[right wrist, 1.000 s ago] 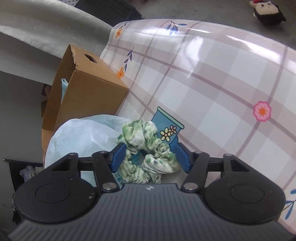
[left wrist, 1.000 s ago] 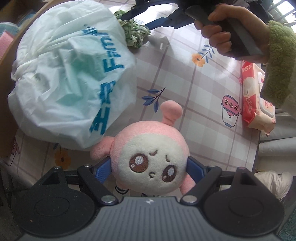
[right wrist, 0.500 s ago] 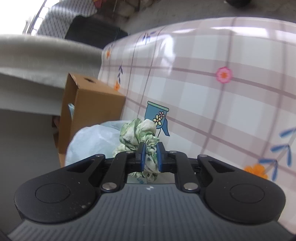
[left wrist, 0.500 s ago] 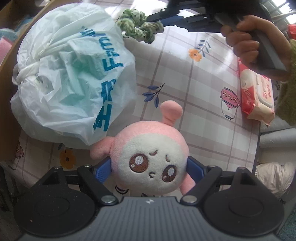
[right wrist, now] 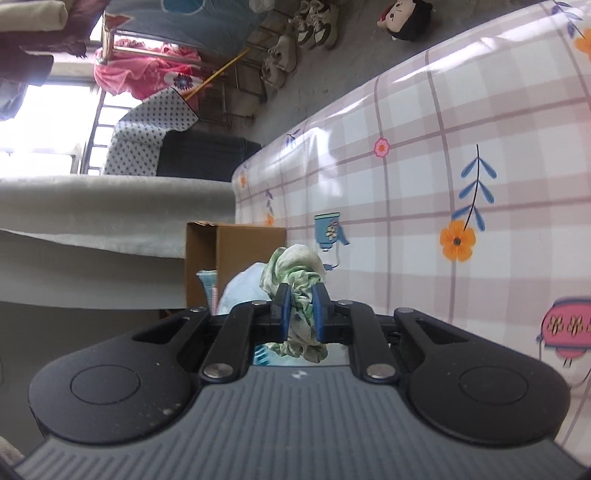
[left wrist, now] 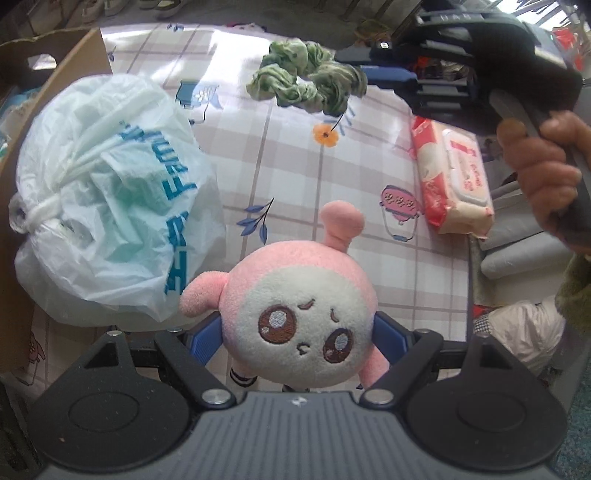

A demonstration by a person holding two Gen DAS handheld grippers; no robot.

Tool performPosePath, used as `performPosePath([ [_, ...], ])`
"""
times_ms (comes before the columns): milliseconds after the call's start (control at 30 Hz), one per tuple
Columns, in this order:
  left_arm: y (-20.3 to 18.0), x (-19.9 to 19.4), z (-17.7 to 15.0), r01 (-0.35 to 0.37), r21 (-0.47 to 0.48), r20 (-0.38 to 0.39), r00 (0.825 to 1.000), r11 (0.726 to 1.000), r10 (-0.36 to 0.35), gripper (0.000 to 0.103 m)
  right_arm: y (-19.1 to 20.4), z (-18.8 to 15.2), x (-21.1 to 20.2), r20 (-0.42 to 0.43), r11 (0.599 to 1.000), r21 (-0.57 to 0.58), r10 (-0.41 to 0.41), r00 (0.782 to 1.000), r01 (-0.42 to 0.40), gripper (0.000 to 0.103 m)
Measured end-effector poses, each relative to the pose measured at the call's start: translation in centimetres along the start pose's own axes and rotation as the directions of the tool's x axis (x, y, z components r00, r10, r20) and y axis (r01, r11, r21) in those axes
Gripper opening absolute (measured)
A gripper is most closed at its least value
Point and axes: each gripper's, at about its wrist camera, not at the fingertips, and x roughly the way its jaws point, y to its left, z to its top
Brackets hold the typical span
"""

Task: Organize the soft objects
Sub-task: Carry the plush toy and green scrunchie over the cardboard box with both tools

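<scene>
A pink and white plush toy (left wrist: 299, 314) sits between the blue pads of my left gripper (left wrist: 297, 338), which is shut on its head just above the checked tablecloth (left wrist: 295, 155). Further back, a green and white scrunchie (left wrist: 306, 81) hangs in the air over the table. My right gripper (left wrist: 354, 72) comes in from the right and is shut on it. In the right wrist view the scrunchie (right wrist: 291, 266) is pinched between the narrow blue pads of that gripper (right wrist: 301, 310). A tied white plastic bag (left wrist: 110, 206) with blue lettering lies at the left.
A cardboard box (left wrist: 74, 55) stands at the table's left edge, behind the bag. A red and white pack of wipes (left wrist: 454, 181) lies near the right edge. A person's hand (left wrist: 539, 177) holds the right gripper's handle. A dark-haired doll (right wrist: 406, 18) and shoes (right wrist: 295, 29) lie on the floor.
The right gripper closed on the scrunchie, lifted it off the table beside the bag and carried it rightward while rolling. The left gripper with the plush toy rose slightly.
</scene>
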Motion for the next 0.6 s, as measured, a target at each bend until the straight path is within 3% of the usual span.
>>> performPosePath([
  [267,4.3,-7.9,0.7,0.033,0.001,0.086,0.996,0.999,-0.033,0.086,6.1,-4.5,0.0,0.008,0.994,0.036,0.100,0.995,-0.100,0.011],
  [600,15.2,-15.5,0.8,-0.039,-0.086,0.179,0.982,0.996,0.053,0.086,17.3,-9.0,8.5,-0.075,0.979,0.000,0.201,0.977,-0.202,0.011],
])
